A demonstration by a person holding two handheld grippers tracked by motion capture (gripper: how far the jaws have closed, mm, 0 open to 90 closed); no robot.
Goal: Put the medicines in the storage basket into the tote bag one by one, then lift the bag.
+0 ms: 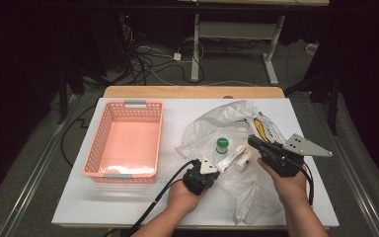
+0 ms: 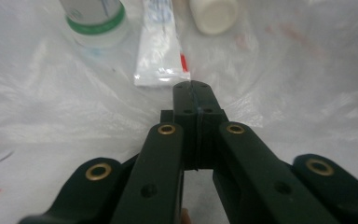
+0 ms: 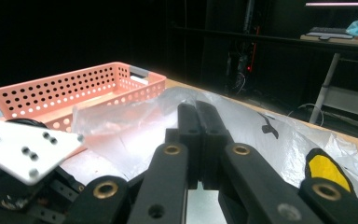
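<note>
White tabletop [image 1: 128, 207], pink basket [image 1: 124, 140], crinkled plastic bag [image 1: 212, 129].
We see our left hand-held gripper [image 2: 192, 88] shut (pinching bag film just short of the tube [image 2: 160, 44]); the right hand-held gripper [image 3: 198, 112] is closed on the bag's raised edge.

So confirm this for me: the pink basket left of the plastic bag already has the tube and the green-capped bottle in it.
Not right. The basket is empty, as the high view shows. The tube and the green-capped bottle lie on the plastic bag, to the right of the basket. The rest stands: the basket is pink and sits left of the bag.
</note>
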